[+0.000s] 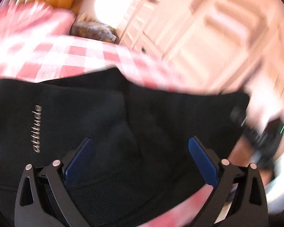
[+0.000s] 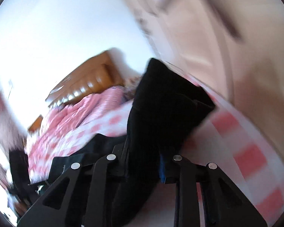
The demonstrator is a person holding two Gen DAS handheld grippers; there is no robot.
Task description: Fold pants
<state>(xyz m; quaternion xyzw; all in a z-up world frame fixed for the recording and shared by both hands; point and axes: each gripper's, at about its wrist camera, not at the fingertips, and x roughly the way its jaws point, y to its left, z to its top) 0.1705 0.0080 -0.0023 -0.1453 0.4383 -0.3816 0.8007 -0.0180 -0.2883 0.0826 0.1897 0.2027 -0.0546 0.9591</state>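
Black pants (image 1: 85,104) with a silver "attitude" print lie spread on a red-and-white checked bedsheet (image 1: 75,56). My left gripper (image 1: 141,141) hovers just above them, its blue pads (image 1: 200,158) wide apart and open, with no cloth pinched. In the right wrist view my right gripper (image 2: 142,157) is shut on a bunched fold of the pants (image 2: 161,104), which rises off the sheet (image 2: 246,157) between the jaws. Only a sliver of one blue pad (image 2: 162,170) shows past the cloth. Both views are motion-blurred.
A wooden headboard (image 2: 89,79) stands at the far end of the bed, beside a patterned pillow (image 1: 92,30). Pale panelled cupboard doors (image 1: 208,28) line the wall beyond the bed. A crumpled pink checked blanket (image 2: 75,113) lies near the headboard.
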